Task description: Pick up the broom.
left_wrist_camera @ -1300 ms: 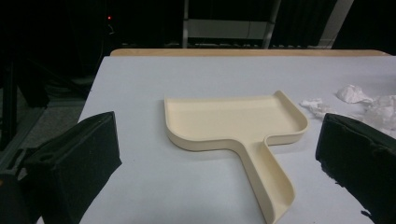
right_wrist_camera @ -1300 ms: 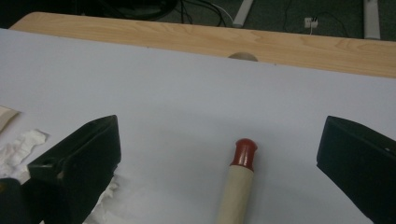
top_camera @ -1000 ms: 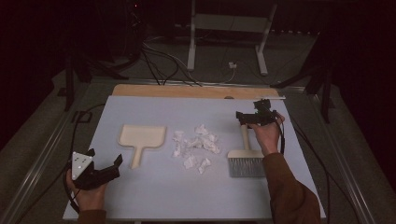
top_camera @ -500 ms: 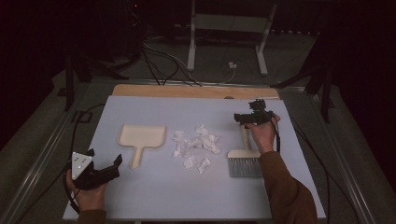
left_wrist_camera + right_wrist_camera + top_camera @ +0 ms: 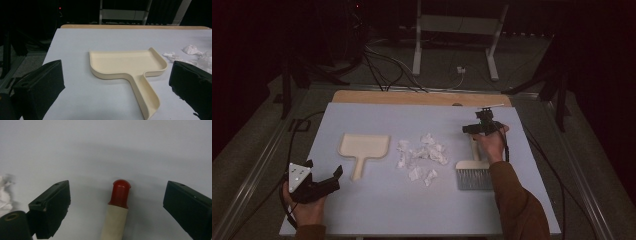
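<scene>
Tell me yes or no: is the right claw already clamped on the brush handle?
No: in the right gripper view the claw stands open, with clear gaps on both sides of the red-tipped brush handle.

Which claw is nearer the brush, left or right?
Right. The right claw straddles the brush handle, open and closing. The left claw sits across the table beside the dustpan.

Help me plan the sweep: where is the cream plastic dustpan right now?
In the high view the cream plastic dustpan lies flat on the left half of the pale blue table mat, left of the crumpled white paper scraps, ahead of the left gripper.
</scene>
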A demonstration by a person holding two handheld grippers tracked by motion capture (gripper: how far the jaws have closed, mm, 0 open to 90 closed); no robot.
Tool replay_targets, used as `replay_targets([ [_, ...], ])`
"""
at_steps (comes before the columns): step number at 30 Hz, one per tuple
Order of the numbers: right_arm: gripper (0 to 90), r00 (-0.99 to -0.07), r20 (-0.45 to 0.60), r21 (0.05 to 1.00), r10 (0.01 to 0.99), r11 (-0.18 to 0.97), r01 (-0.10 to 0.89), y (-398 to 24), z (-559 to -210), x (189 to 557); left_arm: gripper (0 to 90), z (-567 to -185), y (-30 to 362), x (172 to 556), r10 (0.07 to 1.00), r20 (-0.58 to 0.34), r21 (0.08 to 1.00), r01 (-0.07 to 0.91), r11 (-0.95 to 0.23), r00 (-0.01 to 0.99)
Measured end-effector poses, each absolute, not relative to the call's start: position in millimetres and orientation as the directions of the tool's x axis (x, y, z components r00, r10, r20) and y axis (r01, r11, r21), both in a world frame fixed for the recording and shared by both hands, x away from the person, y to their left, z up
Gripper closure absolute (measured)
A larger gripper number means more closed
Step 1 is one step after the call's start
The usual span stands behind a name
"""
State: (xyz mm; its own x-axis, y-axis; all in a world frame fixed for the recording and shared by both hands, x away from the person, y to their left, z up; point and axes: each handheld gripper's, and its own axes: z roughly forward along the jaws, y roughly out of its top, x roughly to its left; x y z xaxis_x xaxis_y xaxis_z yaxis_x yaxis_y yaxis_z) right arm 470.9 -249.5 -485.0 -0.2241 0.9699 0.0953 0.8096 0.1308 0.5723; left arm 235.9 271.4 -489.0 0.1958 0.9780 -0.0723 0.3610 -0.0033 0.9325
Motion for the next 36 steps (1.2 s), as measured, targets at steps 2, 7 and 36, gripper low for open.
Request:
replay_targets([
  [2, 13.6, -0.209, 0.100, 0.555, 0.973, 0.120, 0.823, -248.6, -489.7, 473.8, 0.6, -489.3, 271.4, 235.9, 0.978, -0.074, 0.932, 0.363, -0.002, 0.195],
  [7, 21.2, -0.189, 0.100, 0.531, 0.977, 0.109, 0.841, -246.7, -498.6, 477.9, 0.6, -489.6, 271.2, 236.0, 0.978, -0.074, 0.932, 0.364, -0.002, 0.195],
  [36, 70.3, -0.177, -0.008, 0.586, 0.984, 0.148, 0.797, -228.6, -496.5, 474.1, 0.7, -490.7, 269.1, 236.2, 0.979, -0.063, 0.930, 0.368, -0.014, 0.195],
])
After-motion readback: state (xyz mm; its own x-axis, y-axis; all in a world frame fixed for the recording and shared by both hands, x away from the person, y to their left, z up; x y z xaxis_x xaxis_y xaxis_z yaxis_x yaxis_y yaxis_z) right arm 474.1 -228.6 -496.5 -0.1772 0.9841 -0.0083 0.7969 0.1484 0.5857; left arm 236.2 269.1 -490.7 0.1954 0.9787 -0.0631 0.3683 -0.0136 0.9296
